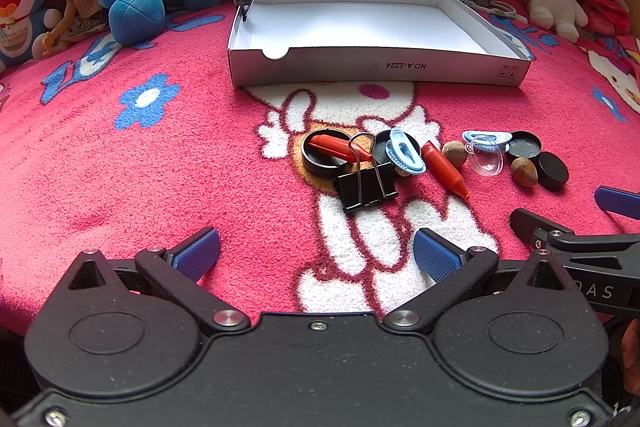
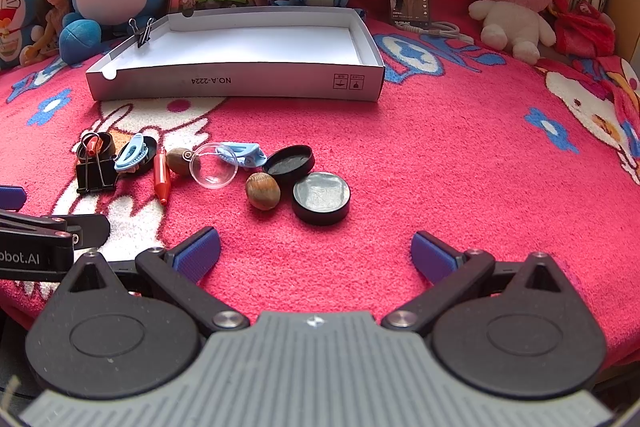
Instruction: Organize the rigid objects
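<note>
Both tongs are spread wide and empty: the left gripper hovers just short of the black binder clip, the right gripper just short of the closed black tin. Ahead of them, left to right, the clutter looks light and stiff: the clip is best pinched across its body, the red crayon across its barrel, the smooth nut may roll, the clear dome seems slippery and brittle. Beyond the pile, the white box holds nothing, with a small clip on its far-left rim
</note>
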`<state>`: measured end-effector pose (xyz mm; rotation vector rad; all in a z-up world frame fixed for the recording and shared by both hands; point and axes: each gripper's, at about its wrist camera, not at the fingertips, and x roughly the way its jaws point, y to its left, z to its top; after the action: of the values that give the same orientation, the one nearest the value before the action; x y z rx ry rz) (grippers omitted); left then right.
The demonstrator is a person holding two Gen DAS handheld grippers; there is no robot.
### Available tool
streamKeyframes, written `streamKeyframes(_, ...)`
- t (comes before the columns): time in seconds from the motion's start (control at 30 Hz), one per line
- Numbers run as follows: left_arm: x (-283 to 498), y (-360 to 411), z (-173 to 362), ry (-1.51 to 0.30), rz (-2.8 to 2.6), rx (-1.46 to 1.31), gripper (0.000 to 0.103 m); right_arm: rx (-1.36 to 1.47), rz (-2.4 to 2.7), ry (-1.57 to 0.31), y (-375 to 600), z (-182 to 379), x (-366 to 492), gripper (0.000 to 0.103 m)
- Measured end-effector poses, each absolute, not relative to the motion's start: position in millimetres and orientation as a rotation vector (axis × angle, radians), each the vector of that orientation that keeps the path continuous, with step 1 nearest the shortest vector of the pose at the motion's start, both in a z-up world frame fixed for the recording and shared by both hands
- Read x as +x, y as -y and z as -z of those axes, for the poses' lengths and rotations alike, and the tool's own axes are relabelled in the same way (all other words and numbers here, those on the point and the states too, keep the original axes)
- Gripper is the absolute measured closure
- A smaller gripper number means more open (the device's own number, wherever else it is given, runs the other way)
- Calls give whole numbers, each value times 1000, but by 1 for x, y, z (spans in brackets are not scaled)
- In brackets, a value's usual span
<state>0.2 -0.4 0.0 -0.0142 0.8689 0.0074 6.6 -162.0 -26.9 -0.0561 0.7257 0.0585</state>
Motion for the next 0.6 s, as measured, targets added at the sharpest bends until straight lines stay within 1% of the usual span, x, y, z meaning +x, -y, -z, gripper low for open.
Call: streamKeyframes(0.6, -1, 0, 2, -868, -9, -15, 0, -56, -57, -728, 161, 26, 7, 0)
